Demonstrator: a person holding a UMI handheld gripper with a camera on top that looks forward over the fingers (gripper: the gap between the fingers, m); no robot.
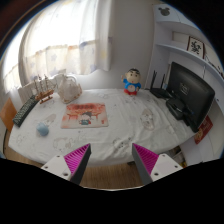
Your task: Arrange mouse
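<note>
My gripper (112,162) is open and empty, its pink-padded fingers (76,158) wide apart over the near edge of a table under a white cloth (110,135). A small dark thing (148,117) lies on the cloth to the right, near the monitor's foot; it may be the mouse, but I cannot tell. It is well beyond the fingers.
A black monitor (190,92) stands at the right. A keyboard (25,108) lies at the left edge. A flat book (85,118) lies mid-table, with a small bluish item (43,128) to its left. A clear plastic bag (68,88) and a blue-and-red toy figure (132,82) stand at the back.
</note>
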